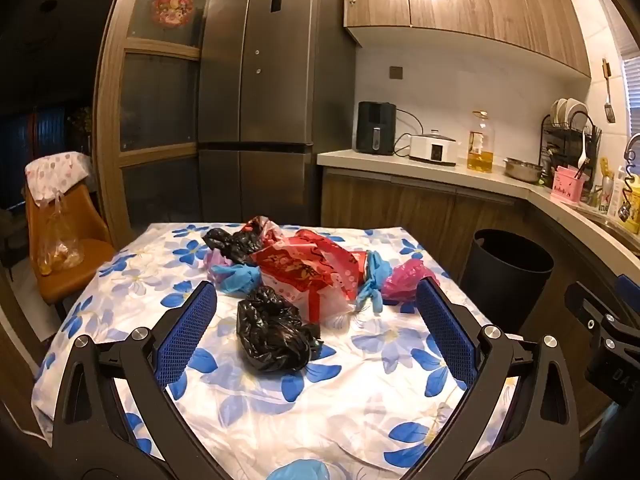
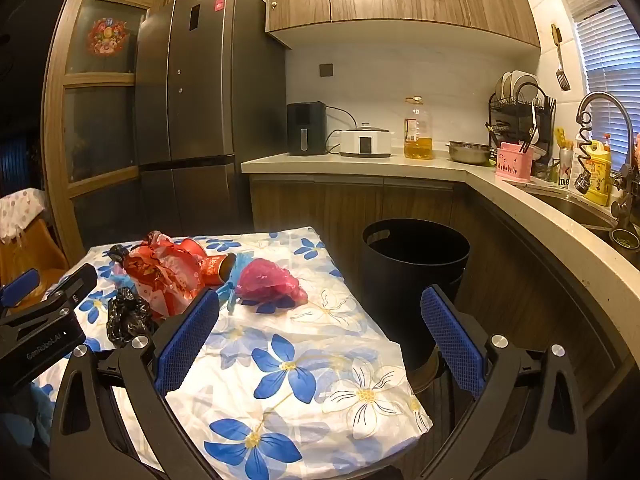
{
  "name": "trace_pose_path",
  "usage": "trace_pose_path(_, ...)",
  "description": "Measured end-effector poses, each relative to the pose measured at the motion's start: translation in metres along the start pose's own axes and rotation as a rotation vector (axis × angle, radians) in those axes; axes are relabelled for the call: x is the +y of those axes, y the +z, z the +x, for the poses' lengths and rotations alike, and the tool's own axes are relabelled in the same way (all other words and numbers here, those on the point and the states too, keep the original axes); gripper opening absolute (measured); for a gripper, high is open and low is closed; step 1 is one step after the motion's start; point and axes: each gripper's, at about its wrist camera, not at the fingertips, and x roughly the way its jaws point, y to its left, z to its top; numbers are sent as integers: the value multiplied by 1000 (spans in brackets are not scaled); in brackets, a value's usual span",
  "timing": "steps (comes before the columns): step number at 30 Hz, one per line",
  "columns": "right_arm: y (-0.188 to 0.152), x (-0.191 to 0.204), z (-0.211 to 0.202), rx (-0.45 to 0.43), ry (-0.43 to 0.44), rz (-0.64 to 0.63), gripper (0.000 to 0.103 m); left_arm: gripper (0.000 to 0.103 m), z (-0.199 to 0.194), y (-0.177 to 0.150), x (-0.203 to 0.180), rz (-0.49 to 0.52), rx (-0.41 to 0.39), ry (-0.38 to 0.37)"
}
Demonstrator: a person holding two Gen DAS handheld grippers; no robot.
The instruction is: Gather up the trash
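Observation:
Trash lies in a heap on a table (image 1: pixel 328 408) with a blue-flower cloth. Nearest is a crumpled black bag (image 1: pixel 274 334) (image 2: pixel 128 314). Behind it lie a red printed plastic bag (image 1: pixel 308 270) (image 2: pixel 164 272), a second black bag (image 1: pixel 232 244), blue gloves (image 1: pixel 240 276) and a pink bag (image 1: pixel 406 280) (image 2: pixel 270 282). A red can (image 2: pixel 216 268) lies on its side by the pink bag. My left gripper (image 1: pixel 316 300) is open above the table, with the near black bag lying just ahead between its fingers, untouched. My right gripper (image 2: pixel 320 306) is open over the table's right edge, empty.
A black bin (image 2: pixel 414 272) (image 1: pixel 508 276) stands on the floor right of the table, against the counter cabinets (image 2: pixel 360 204). An orange chair (image 1: pixel 68 248) with a plastic bag on it stands to the left. A fridge (image 1: pixel 264 100) is behind the table.

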Motion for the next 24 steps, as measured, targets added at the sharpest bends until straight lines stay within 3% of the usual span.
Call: trace_pose_path(24,1,-1,-1,-10,-5,2,98,98,-1,2,-6,10,-5,-17)
